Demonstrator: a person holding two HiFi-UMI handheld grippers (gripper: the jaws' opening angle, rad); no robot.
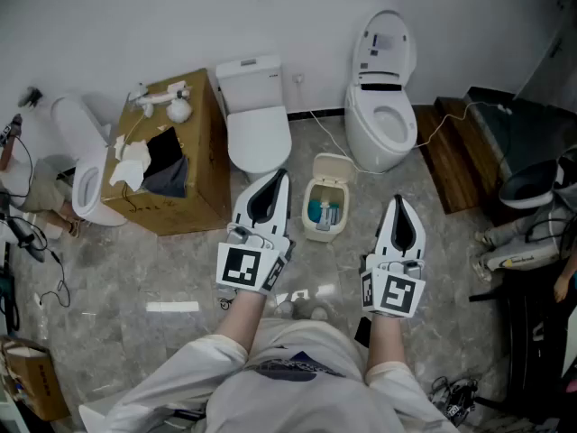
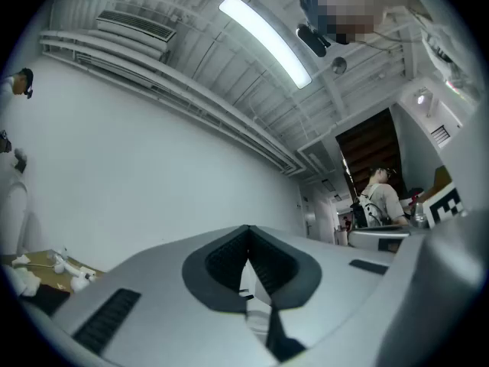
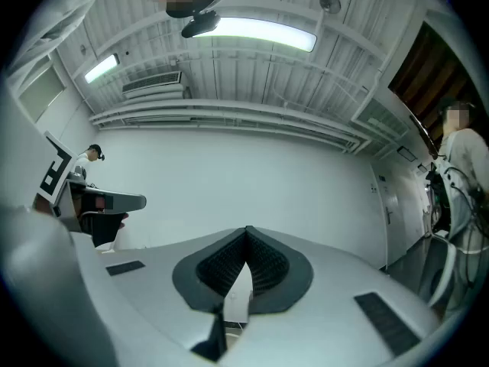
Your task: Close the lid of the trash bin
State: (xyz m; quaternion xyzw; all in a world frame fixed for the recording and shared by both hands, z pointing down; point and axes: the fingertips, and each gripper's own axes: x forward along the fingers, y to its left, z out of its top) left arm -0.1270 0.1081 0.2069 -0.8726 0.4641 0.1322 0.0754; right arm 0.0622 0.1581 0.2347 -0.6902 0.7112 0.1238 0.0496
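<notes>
A white wall (image 1: pixel 135 16) is backing a grey marbled floor (image 1: pixel 135 269) (pale veins running through it), white toilets (image 1: pixel 257 120) are lining it, and a strip light (image 2: pixel 263 40) is glowing overhead.

My left gripper (image 1: pixel 279 177) and right gripper (image 1: pixel 398 202) are white tapering shells with dark grey ribbed pads (image 2: pixel 225 260) in a teardrop hollow. Each bears a cube (image 1: pixel 245 267) of black-and-white square markers. My shirt (image 1: pixel 297 377) is pale, short-sleeved, with a dark chest print.

Your trash bin (image 1: pixel 321 234) is a small cream tub standing upright on the grey marbled floor (image 1: pixel 180 269), straight ahead of you. Its lid (image 1: pixel 334 166) is open — swung up and back at the far edge, leaning away from you. Inside, teal-blue contents (image 1: pixel 323 212) show at the bottom.
</notes>
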